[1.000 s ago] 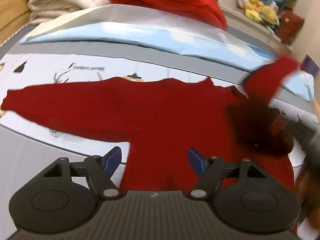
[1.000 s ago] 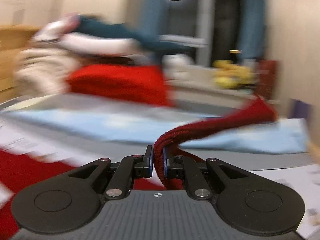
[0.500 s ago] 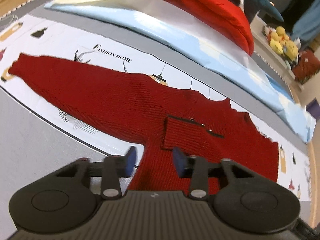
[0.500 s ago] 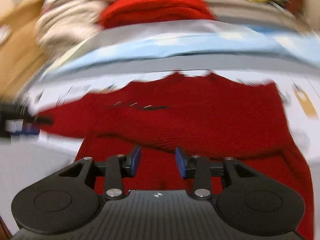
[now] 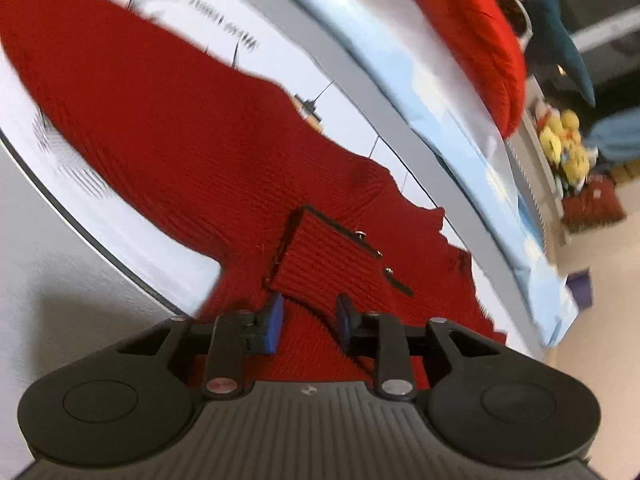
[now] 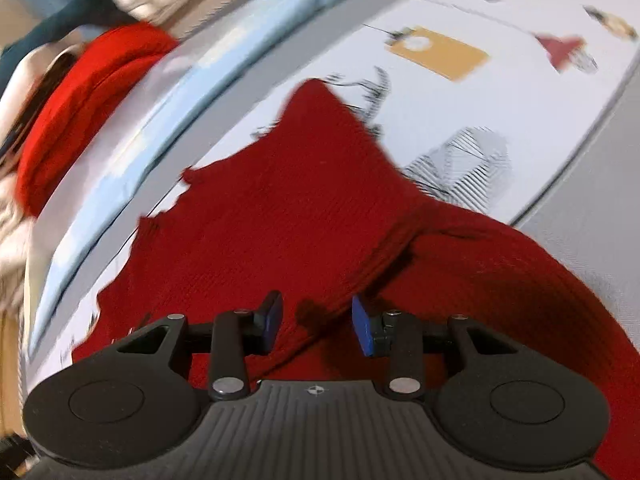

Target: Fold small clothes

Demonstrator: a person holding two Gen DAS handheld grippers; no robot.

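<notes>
Sweater: red knit sweater [image 5: 192,136] lies flat on the printed bedsheet [image 6: 500,92], one sleeve spread out, the other sleeve folded across the body.
Cuff: ribbed cuff [image 5: 320,260] of the folded sleeve rests on the sweater's chest, just ahead of the left gripper [image 5: 308,322].
Left gripper: jaws partly apart and opening, low over the knit, nothing pinched.
Right gripper: right gripper [image 6: 316,322] also partly apart, straddling the folded sleeve's edge without gripping it.
Handling: soft, light, limp and stretchy, judging by the weave; it should drape and sag, not slide.
Hold: best taken at a doubled edge, hem or shoulder, pinching both layers.
Background: folded red blanket [image 5: 472,20] lies beyond the sweater.
</notes>
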